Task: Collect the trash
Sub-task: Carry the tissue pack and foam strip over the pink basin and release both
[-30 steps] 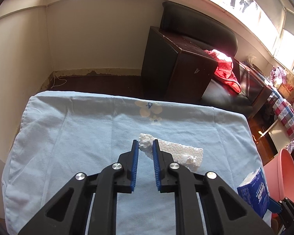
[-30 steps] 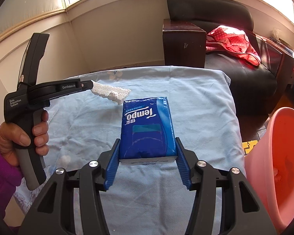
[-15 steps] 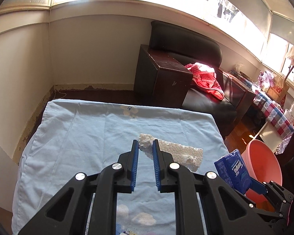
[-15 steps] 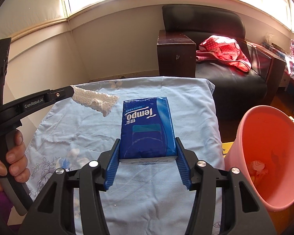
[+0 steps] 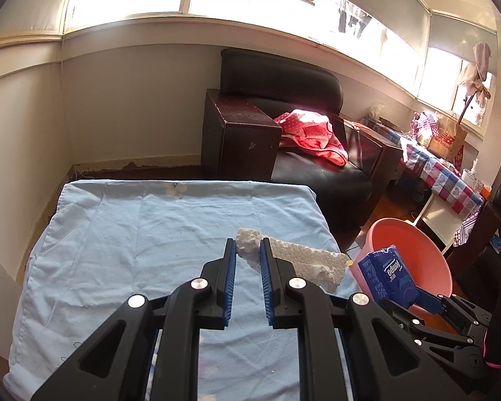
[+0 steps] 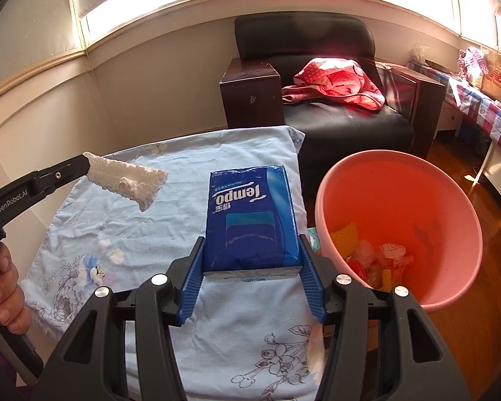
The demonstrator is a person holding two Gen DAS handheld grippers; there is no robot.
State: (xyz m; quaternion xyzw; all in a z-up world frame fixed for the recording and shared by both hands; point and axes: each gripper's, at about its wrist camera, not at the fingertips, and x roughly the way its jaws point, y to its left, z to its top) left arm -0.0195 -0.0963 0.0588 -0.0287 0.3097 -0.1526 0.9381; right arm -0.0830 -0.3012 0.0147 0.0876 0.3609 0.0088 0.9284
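My left gripper (image 5: 247, 250) is shut on a white styrofoam piece (image 5: 304, 262) and holds it in the air above the blue cloth (image 5: 150, 234). The styrofoam piece also shows in the right wrist view (image 6: 130, 180), sticking out from the left gripper's tip. My right gripper (image 6: 250, 244) is shut on a blue Tempo tissue pack (image 6: 250, 214), held above the cloth's right part. The pack also shows in the left wrist view (image 5: 389, 275). A pink bucket (image 6: 451, 207) stands right of the table with several pieces of trash inside (image 6: 377, 257).
A black armchair (image 5: 317, 167) with a red cloth (image 5: 310, 133) and a dark wooden cabinet (image 5: 240, 133) stand beyond the table. A checked-cloth table (image 5: 444, 173) is at the far right. A wall runs along the left.
Both grippers have risen and drawn back with their loads. The pink bucket has come further into view on the right, and its trash now shows.
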